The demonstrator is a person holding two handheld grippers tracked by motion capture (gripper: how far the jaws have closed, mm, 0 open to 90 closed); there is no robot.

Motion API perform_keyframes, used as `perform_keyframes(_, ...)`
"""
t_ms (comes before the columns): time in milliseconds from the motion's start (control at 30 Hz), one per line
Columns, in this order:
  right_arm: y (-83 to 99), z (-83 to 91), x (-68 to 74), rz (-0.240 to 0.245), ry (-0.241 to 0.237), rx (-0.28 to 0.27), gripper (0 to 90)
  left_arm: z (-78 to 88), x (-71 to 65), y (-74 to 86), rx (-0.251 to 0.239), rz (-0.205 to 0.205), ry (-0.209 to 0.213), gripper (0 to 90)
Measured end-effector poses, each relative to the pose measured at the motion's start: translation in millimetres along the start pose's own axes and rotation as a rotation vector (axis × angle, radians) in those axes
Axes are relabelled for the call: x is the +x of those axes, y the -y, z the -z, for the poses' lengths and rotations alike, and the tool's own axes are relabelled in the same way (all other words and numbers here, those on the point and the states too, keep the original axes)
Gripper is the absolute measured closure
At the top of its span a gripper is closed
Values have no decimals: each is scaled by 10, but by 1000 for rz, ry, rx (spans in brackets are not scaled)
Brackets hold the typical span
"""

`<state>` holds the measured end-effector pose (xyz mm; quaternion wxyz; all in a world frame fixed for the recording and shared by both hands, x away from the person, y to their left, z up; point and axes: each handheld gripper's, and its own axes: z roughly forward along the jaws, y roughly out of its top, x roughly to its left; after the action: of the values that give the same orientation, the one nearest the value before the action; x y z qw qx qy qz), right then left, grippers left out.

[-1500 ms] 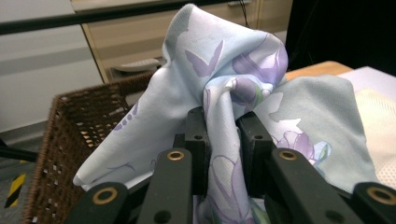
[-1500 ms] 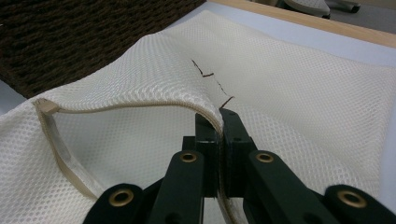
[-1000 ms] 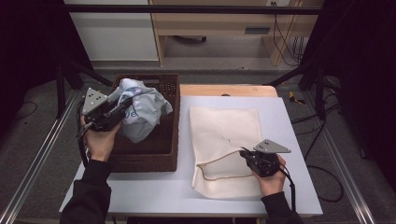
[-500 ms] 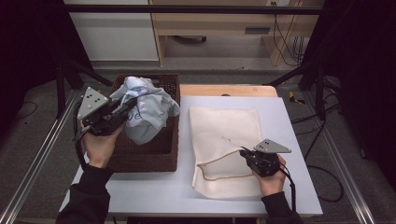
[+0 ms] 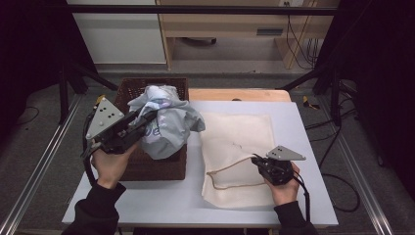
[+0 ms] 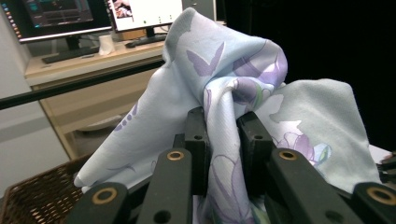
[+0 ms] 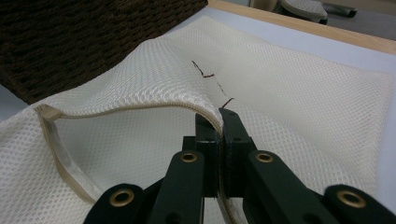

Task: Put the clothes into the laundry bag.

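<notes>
Landmark: wicker basket (image 5: 147,166) at the left of the table (image 5: 161,205).

Left gripper (image 5: 147,120), over the basket's near-left part: jaws clamped on a gathered fold of the pale floral cloth (image 5: 169,122). The cloth (image 6: 224,79) bunches up between the pads and drapes both sides; most of it hangs above the basket, its lower part apparently resting in it.

Risk, my judgement: the grip takes a single fold, so loose corners could catch on the basket's rim or trail short of the bag's mouth when carried across. A thin pinch of slippery fabric may also slide out.

Right of the basket: cream mesh bag (image 5: 240,147) flat on the table, just beside the basket wall.

Right gripper (image 5: 259,164), at the bag's near edge: jaws closed tight on the upper lip of the mesh bag (image 7: 140,74), lifting it so the mouth gapes toward the basket. Risk: the opening looks shallow; if the lip sags or slips from the jaws, the cloth would land on top of the bag.
</notes>
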<state>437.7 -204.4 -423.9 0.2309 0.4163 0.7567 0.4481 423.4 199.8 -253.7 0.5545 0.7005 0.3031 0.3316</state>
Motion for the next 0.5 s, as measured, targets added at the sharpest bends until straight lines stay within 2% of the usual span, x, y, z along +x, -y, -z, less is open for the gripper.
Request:
perform_keyframes(167, -3, 4, -4, 4, 1, -2, 878, 28, -111, -45, -12, 7, 41, 759)
perform_keyframes(500, -6, -4, -10, 6, 1, -4, 878, 36, -393, -13, -32, -18, 125, 759)
